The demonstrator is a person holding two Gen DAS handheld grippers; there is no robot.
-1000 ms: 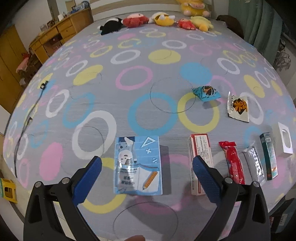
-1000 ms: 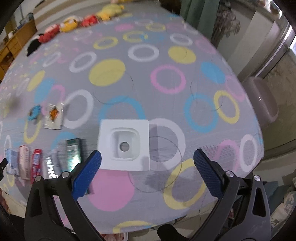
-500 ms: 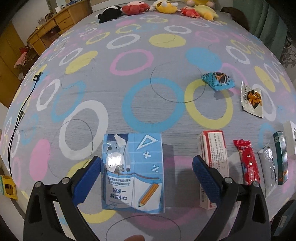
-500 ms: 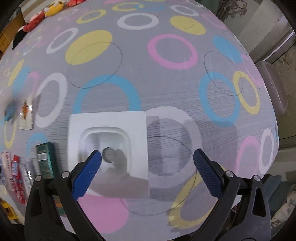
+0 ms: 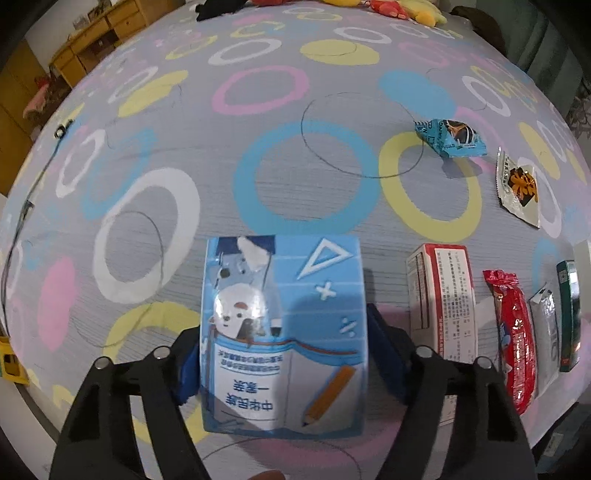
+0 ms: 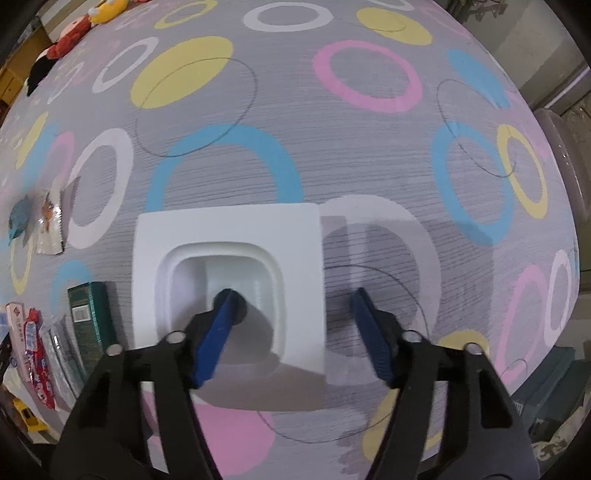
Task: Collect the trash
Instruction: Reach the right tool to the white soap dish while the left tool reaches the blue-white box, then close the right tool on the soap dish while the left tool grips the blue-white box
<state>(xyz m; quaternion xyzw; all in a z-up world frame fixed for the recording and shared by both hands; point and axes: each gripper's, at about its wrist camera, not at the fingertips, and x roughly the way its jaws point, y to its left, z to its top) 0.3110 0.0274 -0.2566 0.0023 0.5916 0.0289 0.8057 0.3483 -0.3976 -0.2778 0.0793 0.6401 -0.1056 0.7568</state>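
A blue packet [image 5: 284,321] printed with a cartoon and a pencil lies flat on the ring-patterned cloth [image 5: 295,155]. My left gripper [image 5: 284,325] straddles it, jaws closing, both blue pads [image 5: 190,369] against its sides. In the right wrist view a white square foam tray [image 6: 229,229] with a sunken well lies under my right gripper [image 6: 293,295]. Its jaws are closing: one finger [image 6: 218,325] is down in the well, the other stands outside the tray's right edge with a gap. The tray's right wall is between them, untouched.
Right of the blue packet lie a red-and-white carton [image 5: 441,302], a red wrapper [image 5: 513,339], a silver sachet [image 5: 546,325] and a green box [image 5: 570,314]. Farther off are a blue snack bag [image 5: 452,138] and a silver wrapper [image 5: 519,184]. Plush toys [image 5: 406,9] line the far edge.
Both grippers have come down onto the cloth and narrowed their jaws. The left now flanks the blue packet tightly. The right's left finger has dropped into the white tray's well.
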